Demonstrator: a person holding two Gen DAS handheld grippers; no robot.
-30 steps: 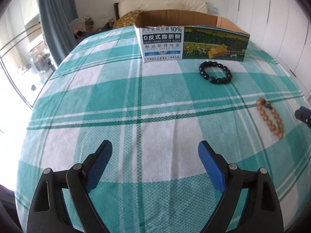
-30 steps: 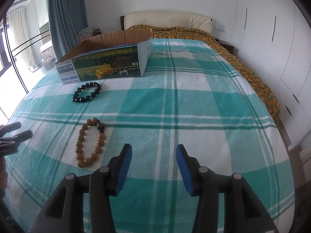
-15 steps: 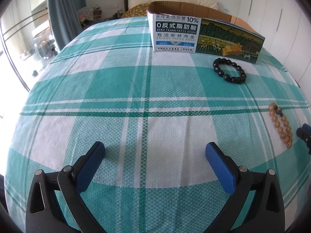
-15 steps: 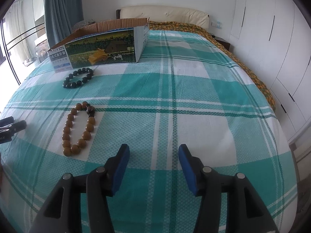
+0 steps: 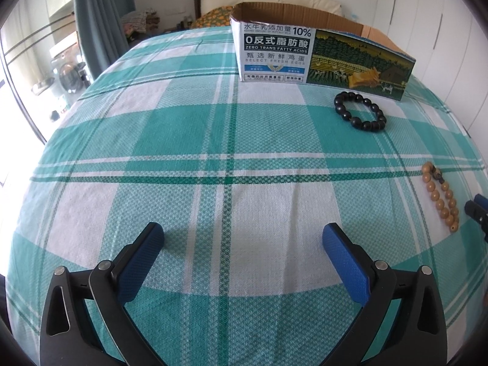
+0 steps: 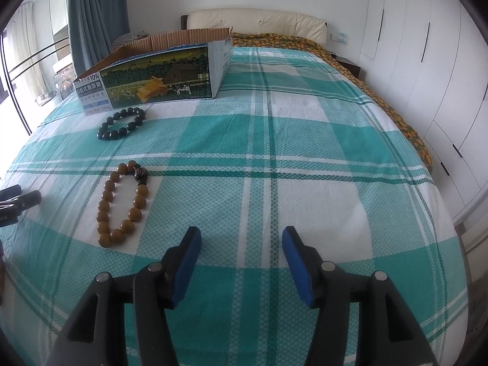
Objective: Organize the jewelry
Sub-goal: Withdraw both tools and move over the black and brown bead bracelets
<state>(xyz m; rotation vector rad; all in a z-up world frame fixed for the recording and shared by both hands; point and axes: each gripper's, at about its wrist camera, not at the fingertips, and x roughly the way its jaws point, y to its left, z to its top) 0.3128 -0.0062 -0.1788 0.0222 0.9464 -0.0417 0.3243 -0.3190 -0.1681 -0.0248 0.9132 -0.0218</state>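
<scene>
Left gripper (image 5: pixel 243 238) spread wide over the bedspread (image 5: pixel 189 140); black bracelet (image 5: pixel 360 115) lies before the box (image 5: pixel 320 58).

In the left wrist view the right gripper (image 5: pixel 479 213) is cut off at the right edge, only a dark tip showing; the cardboard box (image 5: pixel 323 52) hides its inside behind its printed wall. In the right wrist view the left gripper (image 6: pixel 13 202) is cropped at the left edge
</scene>
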